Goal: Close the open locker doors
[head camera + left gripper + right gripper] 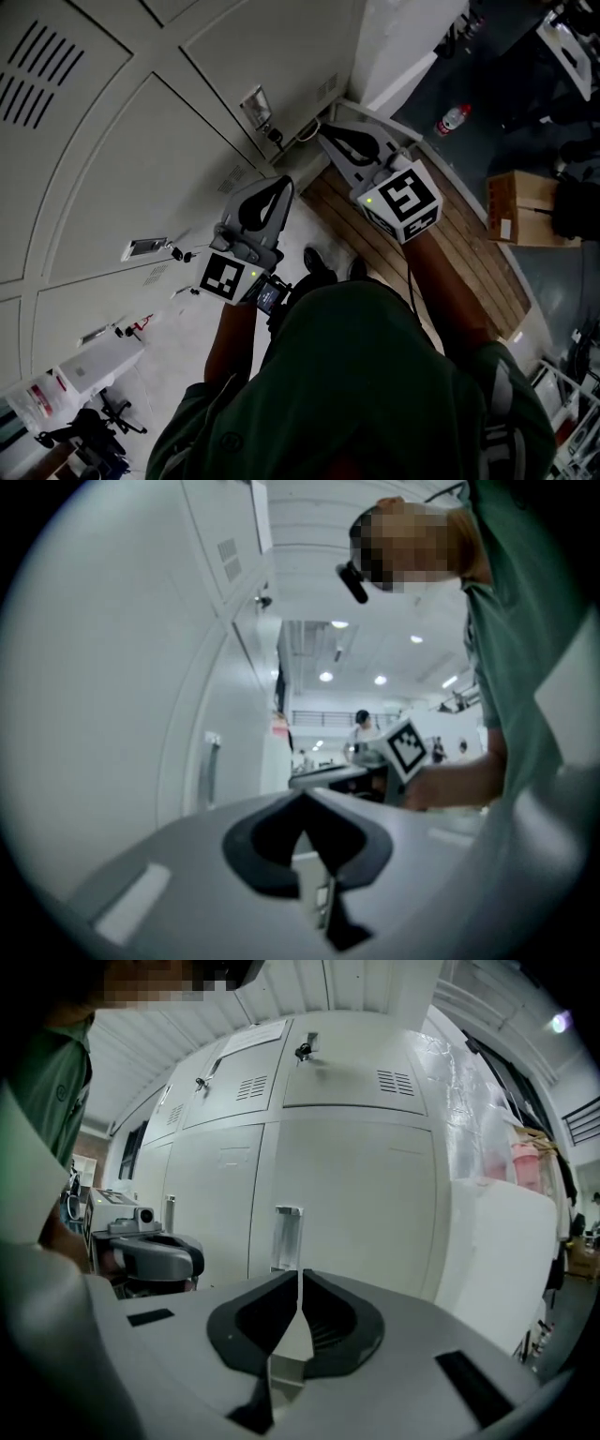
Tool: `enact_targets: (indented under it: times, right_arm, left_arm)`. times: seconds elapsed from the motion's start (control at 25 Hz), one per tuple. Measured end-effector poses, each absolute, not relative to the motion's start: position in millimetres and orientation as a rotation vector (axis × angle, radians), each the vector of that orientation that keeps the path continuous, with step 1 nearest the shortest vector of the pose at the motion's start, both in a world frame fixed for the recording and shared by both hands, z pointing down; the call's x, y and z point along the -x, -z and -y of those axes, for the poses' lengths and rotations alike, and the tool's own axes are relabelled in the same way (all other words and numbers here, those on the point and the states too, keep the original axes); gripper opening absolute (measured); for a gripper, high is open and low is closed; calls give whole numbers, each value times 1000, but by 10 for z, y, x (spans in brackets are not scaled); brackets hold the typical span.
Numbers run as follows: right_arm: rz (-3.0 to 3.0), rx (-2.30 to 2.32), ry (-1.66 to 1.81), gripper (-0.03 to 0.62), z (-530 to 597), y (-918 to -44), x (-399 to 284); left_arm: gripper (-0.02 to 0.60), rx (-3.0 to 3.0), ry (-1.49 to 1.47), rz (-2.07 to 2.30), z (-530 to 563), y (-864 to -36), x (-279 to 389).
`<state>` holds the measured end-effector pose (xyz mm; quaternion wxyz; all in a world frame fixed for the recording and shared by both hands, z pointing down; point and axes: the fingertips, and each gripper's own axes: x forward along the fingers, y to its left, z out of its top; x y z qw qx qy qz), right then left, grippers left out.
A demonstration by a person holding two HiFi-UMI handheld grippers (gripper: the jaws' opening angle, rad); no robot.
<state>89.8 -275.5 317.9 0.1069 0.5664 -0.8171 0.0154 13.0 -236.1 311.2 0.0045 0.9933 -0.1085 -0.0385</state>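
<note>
Right claw (299, 1277) near lockers (356, 1194), plank floor (441, 253)

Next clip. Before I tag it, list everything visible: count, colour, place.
locker doors: several, pale grey, left and top of the head view
keys in locks: at least two, dark, upper doors
door handle: one, white, straight ahead of the right gripper
wooden platform: one, brown, on the floor beside the lockers
bottle: one, clear with red, on the dark floor
cardboard box: one, brown, on the floor beyond the platform
shoes: two, dark, below the grippers
left gripper: one, grey, jaws together, empty
right gripper: one, grey, jaws together, empty
</note>
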Motion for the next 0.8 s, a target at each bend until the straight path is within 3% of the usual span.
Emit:
enact_targets:
  times: [0.8]
  right_arm:
    - [2217, -1880, -257, 12, 1661, -3741, -2050]
  left_arm:
    - [3, -3118, 40, 84, 1767, -3263, -1038]
